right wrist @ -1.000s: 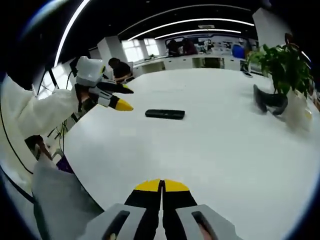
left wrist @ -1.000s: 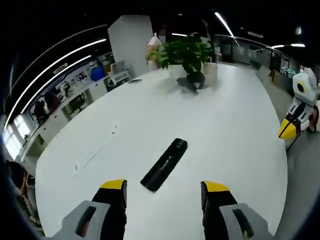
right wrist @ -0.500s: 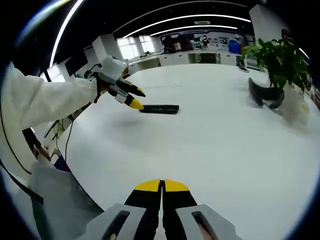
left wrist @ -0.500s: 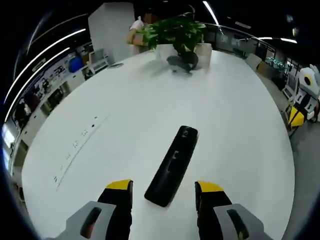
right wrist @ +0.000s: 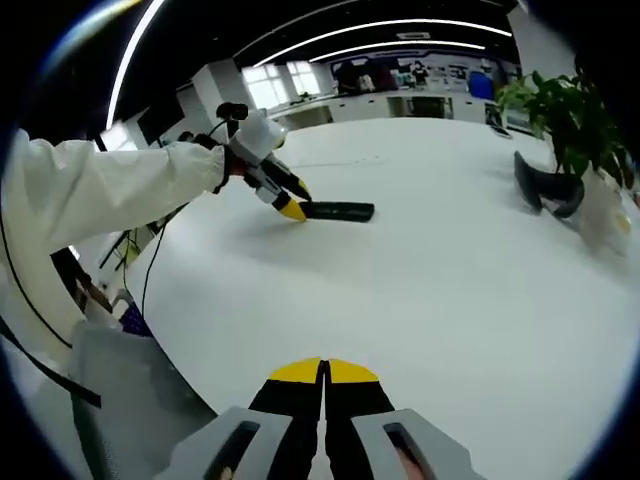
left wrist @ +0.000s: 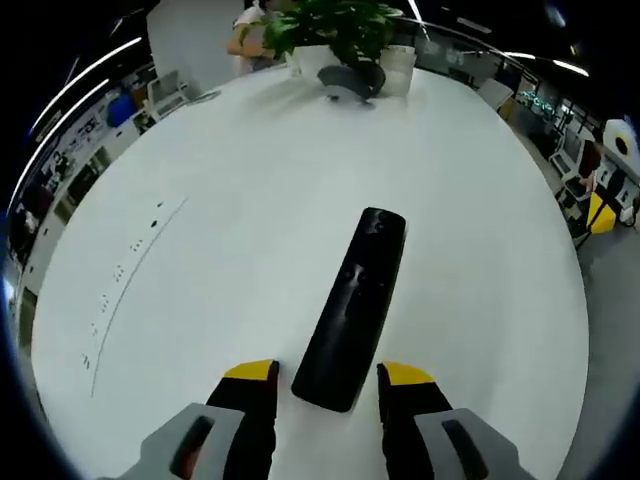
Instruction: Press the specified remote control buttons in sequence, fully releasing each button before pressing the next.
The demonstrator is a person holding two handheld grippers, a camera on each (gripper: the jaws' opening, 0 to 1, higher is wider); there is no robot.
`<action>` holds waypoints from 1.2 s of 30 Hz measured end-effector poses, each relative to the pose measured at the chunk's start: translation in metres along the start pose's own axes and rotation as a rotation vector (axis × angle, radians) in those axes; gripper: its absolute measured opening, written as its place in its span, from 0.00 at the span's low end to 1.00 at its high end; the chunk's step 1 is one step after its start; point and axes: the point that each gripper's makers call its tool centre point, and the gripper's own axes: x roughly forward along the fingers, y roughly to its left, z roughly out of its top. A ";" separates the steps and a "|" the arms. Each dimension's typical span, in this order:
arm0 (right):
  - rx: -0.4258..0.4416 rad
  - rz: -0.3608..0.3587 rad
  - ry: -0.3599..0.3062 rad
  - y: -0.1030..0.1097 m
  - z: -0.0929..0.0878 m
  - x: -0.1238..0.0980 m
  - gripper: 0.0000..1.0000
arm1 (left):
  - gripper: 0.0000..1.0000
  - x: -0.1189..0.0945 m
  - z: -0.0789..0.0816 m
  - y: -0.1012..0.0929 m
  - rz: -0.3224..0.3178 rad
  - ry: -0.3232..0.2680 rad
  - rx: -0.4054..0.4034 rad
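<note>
Bright ceiling strip lights (right wrist: 400, 25) wash the white tabletop (left wrist: 230, 250) evenly. Shadows are soft. Fisheye bending warps and blurs the edges.

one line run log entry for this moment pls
left hand-held gripper: open, jaws astride near end of remote | right hand-held gripper: shut, apart | remote flat on table

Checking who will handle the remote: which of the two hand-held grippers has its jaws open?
The left hand-held gripper: its yellow-tipped jaws stand apart on either side of the black remote's near end. The right hand-held gripper has its jaws pressed together.
</note>
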 end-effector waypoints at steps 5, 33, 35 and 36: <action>-0.028 0.032 0.007 0.014 0.006 0.004 0.00 | 0.31 -0.001 -0.002 -0.011 -0.021 0.029 0.045; -0.182 0.032 -0.084 0.080 0.023 -0.020 0.00 | 0.24 -0.014 -0.036 -0.084 -0.027 0.184 0.162; -0.177 0.031 -0.105 0.084 0.025 -0.023 0.00 | 0.24 -0.016 -0.039 -0.091 -0.027 0.183 0.162; -0.174 0.030 -0.112 0.088 0.025 -0.025 0.00 | 0.24 -0.017 -0.040 -0.095 -0.027 0.181 0.160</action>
